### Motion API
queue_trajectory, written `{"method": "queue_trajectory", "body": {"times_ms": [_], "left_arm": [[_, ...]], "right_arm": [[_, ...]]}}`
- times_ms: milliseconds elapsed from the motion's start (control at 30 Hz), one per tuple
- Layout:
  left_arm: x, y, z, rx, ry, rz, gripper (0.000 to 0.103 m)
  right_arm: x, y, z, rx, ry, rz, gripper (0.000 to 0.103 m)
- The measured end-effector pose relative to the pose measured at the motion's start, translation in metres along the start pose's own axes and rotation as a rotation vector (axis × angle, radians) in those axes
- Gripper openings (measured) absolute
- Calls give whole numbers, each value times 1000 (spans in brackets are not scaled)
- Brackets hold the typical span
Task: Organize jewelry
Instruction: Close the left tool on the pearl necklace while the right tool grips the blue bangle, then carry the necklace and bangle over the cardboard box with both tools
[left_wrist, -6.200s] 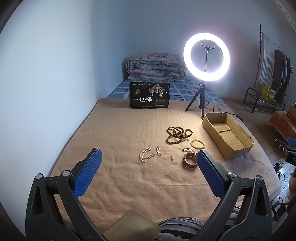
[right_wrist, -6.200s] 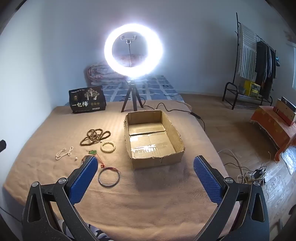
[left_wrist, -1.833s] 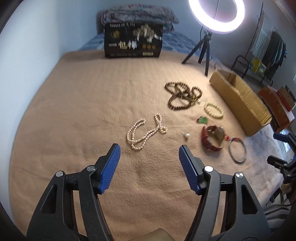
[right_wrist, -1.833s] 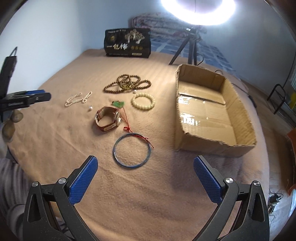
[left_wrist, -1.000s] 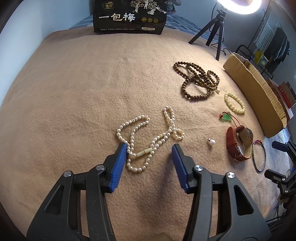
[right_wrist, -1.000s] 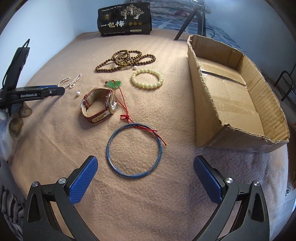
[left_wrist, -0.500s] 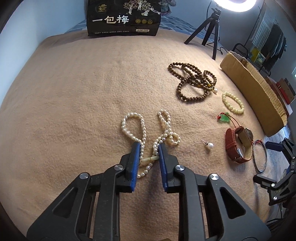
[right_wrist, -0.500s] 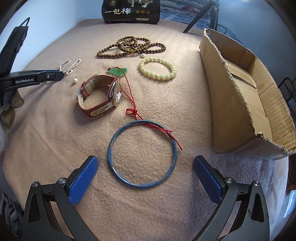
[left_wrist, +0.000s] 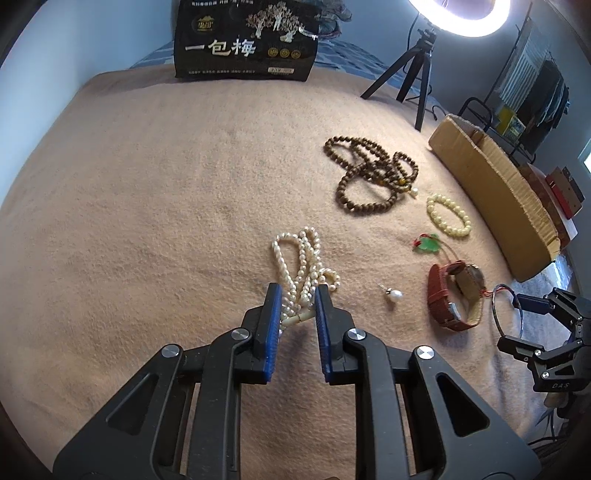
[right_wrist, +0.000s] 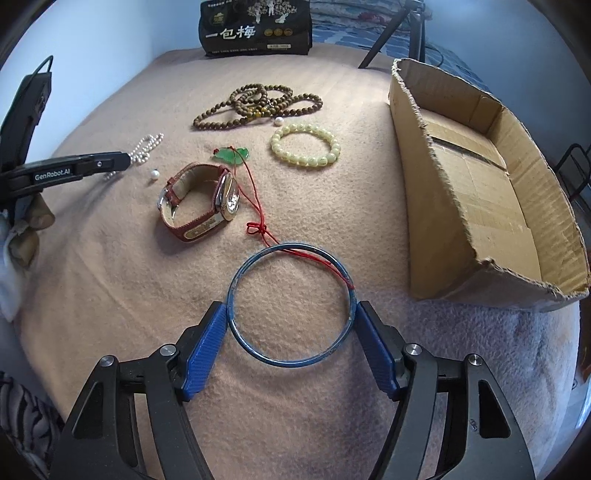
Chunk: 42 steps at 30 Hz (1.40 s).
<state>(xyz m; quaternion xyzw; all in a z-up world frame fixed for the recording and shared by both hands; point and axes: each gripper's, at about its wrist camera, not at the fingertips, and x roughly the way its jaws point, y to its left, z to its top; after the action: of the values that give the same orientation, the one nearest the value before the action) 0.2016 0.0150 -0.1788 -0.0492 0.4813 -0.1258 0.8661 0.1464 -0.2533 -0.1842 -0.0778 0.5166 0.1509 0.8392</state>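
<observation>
the left gripper (left_wrist: 297, 295) is pinched onto the bunched pearl necklace (left_wrist: 304, 262) on the tan blanket (left_wrist: 147, 221). the right gripper (right_wrist: 290, 326) clasps the blue bangle (right_wrist: 290, 304) by its two sides, beside the cardboard box (right_wrist: 476, 199), with the red-strapped watch (right_wrist: 201, 205) just beyond.

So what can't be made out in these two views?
- Left wrist: the clasp end of the pearl necklace sits between the left tongs, grip firmness unclear.
- Left wrist: inside of the cardboard box, hidden by its wall.
- Right wrist: small print on the black bag, too small.
</observation>
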Motion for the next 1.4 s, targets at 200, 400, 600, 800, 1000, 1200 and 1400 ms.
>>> {"method": "queue_trajectory", "body": {"times_ms": [200, 400, 600, 800, 1000, 1200, 1400], "left_arm": [[-22, -3, 4, -6, -40, -7, 16], [-42, -5, 6, -17, -74, -2, 16], [-65, -7, 11, -24, -117, -11, 16], [-94, -15, 22, -18, -175, -26, 16], [-119, -27, 35, -3, -228, -45, 16], [-140, -41, 53, 18, -271, -67, 16], [-153, -62, 73, 52, -306, -91, 16]], "right_arm": [[-25, -1, -4, 8, -48, -3, 70], [-50, -4, -4, 18, -98, -11, 70], [-68, -5, -1, 23, -145, -15, 70], [-90, -9, 0, 29, -189, -26, 70], [-110, -17, 0, 42, -227, -34, 70], [-127, -27, 3, 54, -260, -52, 70], [-137, -40, 6, 71, -278, -67, 70]]}}
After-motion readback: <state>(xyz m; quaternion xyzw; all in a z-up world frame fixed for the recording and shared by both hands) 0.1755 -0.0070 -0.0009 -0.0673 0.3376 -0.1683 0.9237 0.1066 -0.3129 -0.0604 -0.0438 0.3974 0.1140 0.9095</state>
